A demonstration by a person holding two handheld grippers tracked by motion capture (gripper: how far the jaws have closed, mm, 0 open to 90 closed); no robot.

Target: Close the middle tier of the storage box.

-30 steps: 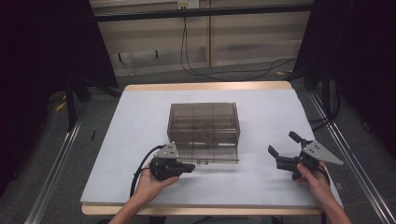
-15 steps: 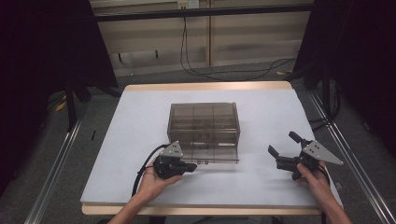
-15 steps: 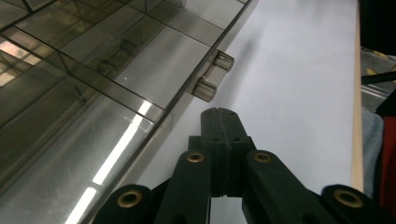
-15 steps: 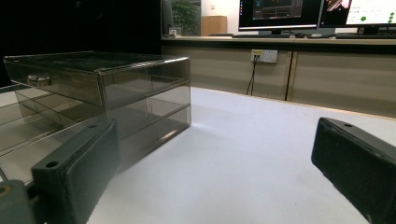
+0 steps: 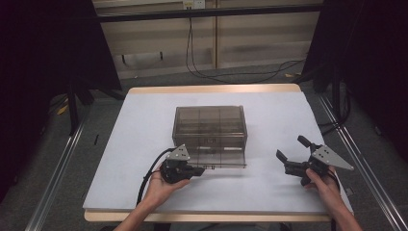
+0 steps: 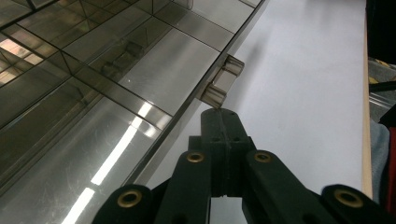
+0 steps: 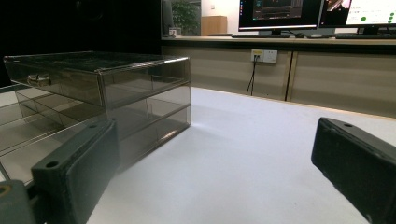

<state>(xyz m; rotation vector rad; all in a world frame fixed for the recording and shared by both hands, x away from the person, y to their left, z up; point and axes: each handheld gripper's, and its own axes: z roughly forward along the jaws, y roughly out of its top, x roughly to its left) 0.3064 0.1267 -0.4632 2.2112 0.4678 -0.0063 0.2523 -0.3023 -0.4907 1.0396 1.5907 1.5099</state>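
Note:
A smoky see-through drawer cabinet [image 5: 210, 126] stands mid-table, its bottom drawer [image 5: 219, 161] pulled out toward me. In the left gripper view the drawer's divided compartments [image 6: 93, 74] lie open, and a small clear handle [image 6: 223, 80] juts from the drawer's front. My left gripper [image 5: 198, 171] lies level at that front with its jaws pressed together [image 6: 219, 119]. Its tip is right at the handle, and nothing is between the jaws. My right gripper [image 5: 291, 149] is held off to the right of the cabinet [image 7: 116, 93], open [image 7: 215, 177] and holding nothing.
The white table top [image 5: 279, 120] runs wide around the cabinet, with its wooden front edge [image 5: 207, 217] near me. Cables [image 5: 202, 62] hang over the floor behind the table. Metal rails [image 5: 57, 173] run along both sides.

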